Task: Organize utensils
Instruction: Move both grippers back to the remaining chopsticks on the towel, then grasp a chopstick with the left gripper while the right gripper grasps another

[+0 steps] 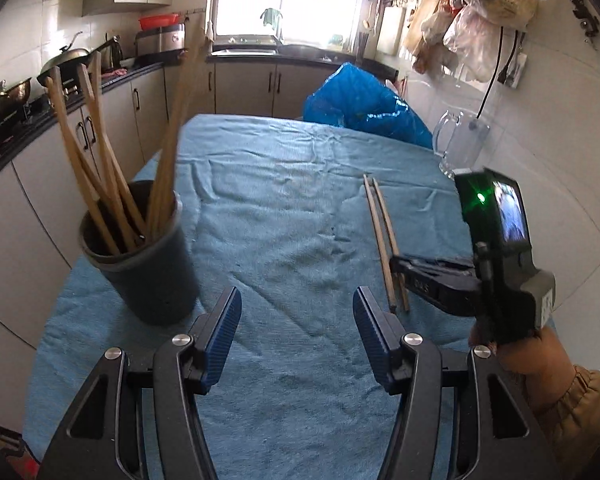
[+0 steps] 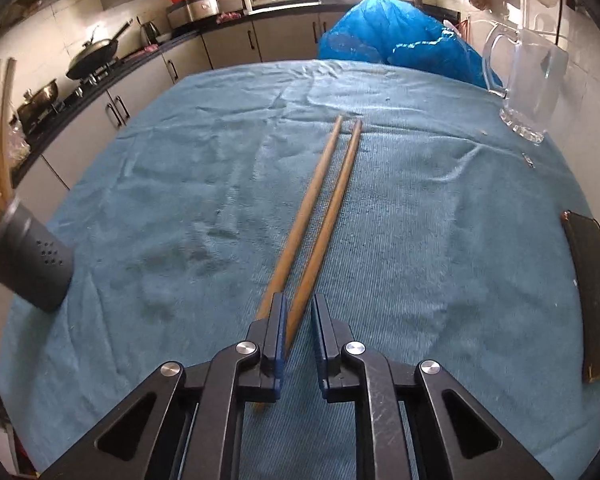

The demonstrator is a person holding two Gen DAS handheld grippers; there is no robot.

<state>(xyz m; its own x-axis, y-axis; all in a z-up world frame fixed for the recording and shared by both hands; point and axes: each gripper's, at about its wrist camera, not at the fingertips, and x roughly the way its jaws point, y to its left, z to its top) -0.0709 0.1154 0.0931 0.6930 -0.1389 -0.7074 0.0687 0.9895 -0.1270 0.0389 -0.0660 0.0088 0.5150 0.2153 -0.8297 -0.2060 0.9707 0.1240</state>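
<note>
Two wooden chopsticks (image 2: 320,208) lie side by side on the blue cloth (image 2: 440,240); they also show in the left wrist view (image 1: 382,236). My right gripper (image 2: 300,316) is low over their near ends, jaws narrowly apart with the right chopstick between the pads and the left one under the left finger. The right gripper also shows in the left wrist view (image 1: 396,264). My left gripper (image 1: 298,312) is open and empty above the cloth. A dark utensil cup (image 1: 148,264) holding several wooden chopsticks stands left of it, also in the right wrist view (image 2: 32,264).
A glass mug (image 2: 528,84) stands at the table's far right, with a blue plastic bag (image 2: 400,40) behind it. A dark flat object (image 2: 592,300) lies at the right edge. Kitchen counters with pots (image 1: 64,60) run along the left.
</note>
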